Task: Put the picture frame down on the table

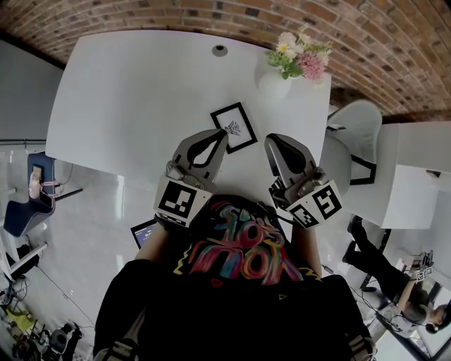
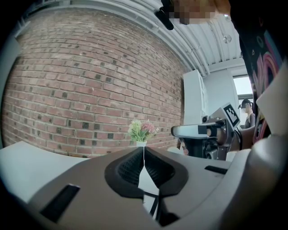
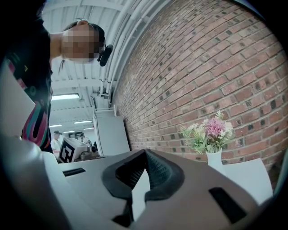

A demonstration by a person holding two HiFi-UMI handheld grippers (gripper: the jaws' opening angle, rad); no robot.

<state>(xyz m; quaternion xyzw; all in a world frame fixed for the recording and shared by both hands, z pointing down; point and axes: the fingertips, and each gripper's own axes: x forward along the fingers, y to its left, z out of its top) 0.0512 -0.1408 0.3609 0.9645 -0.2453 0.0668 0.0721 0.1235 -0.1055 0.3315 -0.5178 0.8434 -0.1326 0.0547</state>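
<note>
We look down on a red brick wall (image 1: 211, 14) and, in front of it, a big white table (image 1: 141, 106). It is the biggest thing near us.

Over the near edge of the table we hold our two grey tools. The left gripper (image 1: 221, 135) has its two jaws pressed together, tip to tip, with nothing between them. The right gripper (image 1: 272, 142) is closed tight as well, and it is empty too. They are side by side with a gap between them, and both point at the wall.

At the far right corner of the table stands a white vase (image 1: 276, 83) with pink, white and yellow flowers (image 1: 299, 55).

The picture frame (image 1: 234, 127) lies on the table, just in front of the left gripper and a little to its right. It is a small box shape, turned a bit crooked. Its edge is thin and black, and inside it is white. The tip of the left gripper covers its near corner, and we cannot tell if they touch.

In the middle of the frame is a tiny dark drawing (image 1: 233, 129), too small for us to make out.
</note>
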